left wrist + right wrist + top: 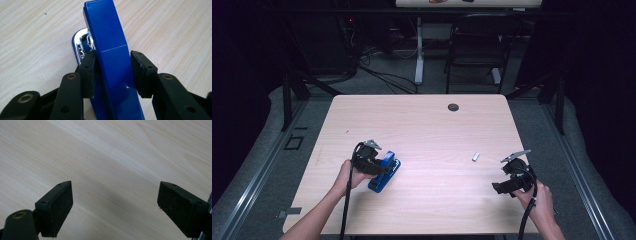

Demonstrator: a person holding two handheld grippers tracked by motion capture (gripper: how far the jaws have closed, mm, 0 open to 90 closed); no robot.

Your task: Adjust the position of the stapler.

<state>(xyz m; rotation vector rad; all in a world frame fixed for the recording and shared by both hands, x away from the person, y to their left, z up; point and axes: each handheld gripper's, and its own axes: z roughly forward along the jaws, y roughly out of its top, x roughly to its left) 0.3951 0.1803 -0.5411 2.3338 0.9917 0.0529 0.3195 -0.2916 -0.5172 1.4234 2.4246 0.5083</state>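
Note:
A blue stapler (378, 183) lies on the pale wood table (422, 125) at the front left, and its chrome front end (81, 46) shows beside the blue top. My left gripper (379, 169) is shut on the stapler (110, 37), with one black pad (88, 72) pressed on each side of its body. My right gripper (504, 186) hovers low over bare wood at the front right. In the right gripper view its jaws (115, 202) stand wide open with nothing between them.
A small silvery strip (476, 156) lies on the table between the two grippers, nearer the right one. A black round grommet (453, 107) sits near the far edge. Beyond the table stand a dark chair (477, 45) and floor cables.

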